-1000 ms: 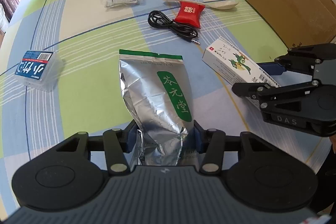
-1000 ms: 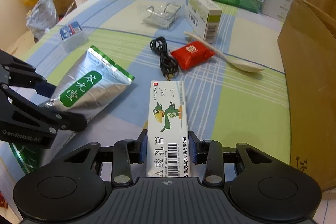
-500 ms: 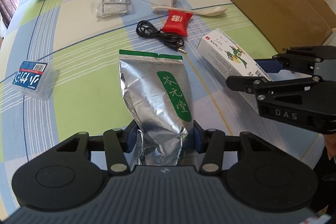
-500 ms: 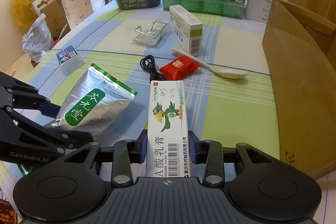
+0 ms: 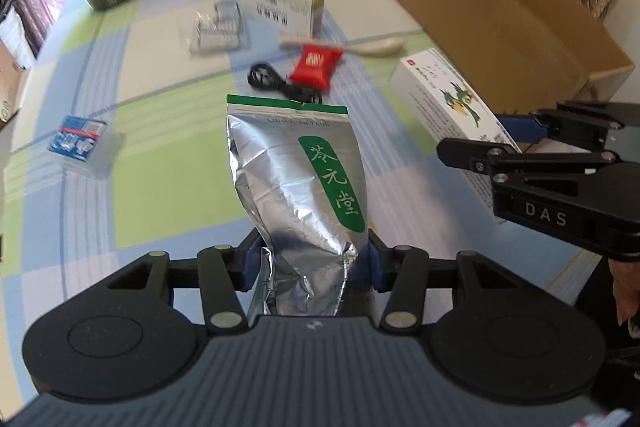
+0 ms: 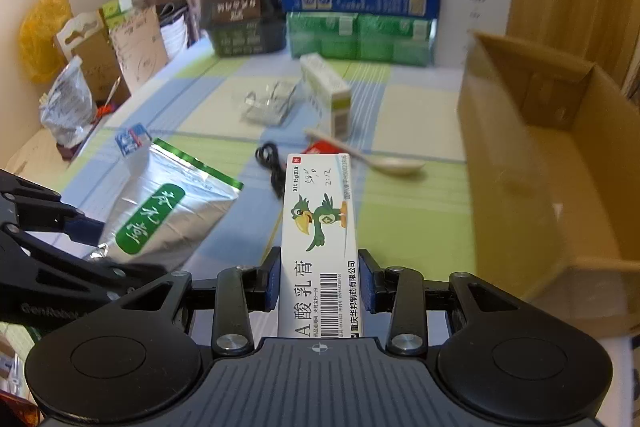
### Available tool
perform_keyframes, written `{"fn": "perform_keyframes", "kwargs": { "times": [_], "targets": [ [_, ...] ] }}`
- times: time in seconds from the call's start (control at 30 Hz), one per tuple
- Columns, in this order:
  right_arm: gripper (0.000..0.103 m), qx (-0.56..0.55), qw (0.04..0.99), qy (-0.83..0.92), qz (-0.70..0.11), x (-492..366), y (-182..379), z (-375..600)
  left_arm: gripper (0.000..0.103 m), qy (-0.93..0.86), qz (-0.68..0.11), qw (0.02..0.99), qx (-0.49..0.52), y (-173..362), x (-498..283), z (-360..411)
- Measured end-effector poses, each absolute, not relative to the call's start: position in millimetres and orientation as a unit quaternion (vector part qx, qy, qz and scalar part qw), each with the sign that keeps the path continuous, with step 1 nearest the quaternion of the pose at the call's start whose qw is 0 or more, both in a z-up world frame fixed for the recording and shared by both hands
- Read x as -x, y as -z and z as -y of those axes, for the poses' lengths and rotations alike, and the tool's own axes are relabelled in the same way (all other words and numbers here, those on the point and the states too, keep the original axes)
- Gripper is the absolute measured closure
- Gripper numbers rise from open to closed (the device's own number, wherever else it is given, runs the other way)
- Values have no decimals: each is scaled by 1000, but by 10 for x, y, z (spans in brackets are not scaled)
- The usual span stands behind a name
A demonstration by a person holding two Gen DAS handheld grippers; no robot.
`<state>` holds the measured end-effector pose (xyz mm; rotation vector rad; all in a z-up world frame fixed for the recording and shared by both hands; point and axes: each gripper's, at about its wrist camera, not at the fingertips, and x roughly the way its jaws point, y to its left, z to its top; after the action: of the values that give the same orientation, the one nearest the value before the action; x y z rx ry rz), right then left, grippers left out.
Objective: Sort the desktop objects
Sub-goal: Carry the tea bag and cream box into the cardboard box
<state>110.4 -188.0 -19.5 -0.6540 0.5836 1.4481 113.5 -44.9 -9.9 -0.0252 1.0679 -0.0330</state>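
My left gripper [image 5: 312, 259] is shut on the crumpled lower end of a silver foil pouch [image 5: 296, 171] with a green label, held up off the checked tablecloth [image 5: 168, 187]. My right gripper [image 6: 318, 283] is shut on a white ointment box [image 6: 318, 227] printed with a green bird, also lifted. In the left wrist view the right gripper [image 5: 508, 139] and its box [image 5: 448, 95] hang at the right. The right wrist view shows the left gripper [image 6: 92, 239] with the pouch [image 6: 168, 211] at the lower left. An open cardboard box [image 6: 532, 147] stands to the right.
On the cloth lie a red packet [image 5: 316, 65], a black cable [image 5: 276, 85], a pale spoon [image 6: 384, 163], a white-green medicine box [image 5: 280, 1], a metal clip in plastic [image 5: 218, 29] and a small blue-labelled box [image 5: 82, 143]. Stacked cartons [image 6: 360, 19] line the far edge.
Both grippers have risen with their loads, so the table items look smaller and farther. The cardboard box's inside and the stacked cartons have come into view.
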Motion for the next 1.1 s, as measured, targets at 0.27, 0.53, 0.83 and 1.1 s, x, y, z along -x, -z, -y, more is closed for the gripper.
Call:
{"fn": "perform_keyframes", "kwargs": {
  "times": [0.27, 0.53, 0.83, 1.1],
  "targets": [
    [67, 256, 690, -637, -232, -1366, -414, 2078, 57, 18, -473, 881, -1, -541, -1191, 774],
    [67, 230, 728, -606, -222, -2087, -928, 2241, 57, 66, -450, 890, -9, -945, -1594, 1447],
    [67, 242, 758, -559, -234, -3002, -995, 2313, 57, 106, -447, 888, -3, -1011, -2191, 2158],
    [67, 240, 762, -545, -256, -3461, -885, 2242, 57, 113, -448, 887, 16, -922, -2687, 2561]
  ]
}}
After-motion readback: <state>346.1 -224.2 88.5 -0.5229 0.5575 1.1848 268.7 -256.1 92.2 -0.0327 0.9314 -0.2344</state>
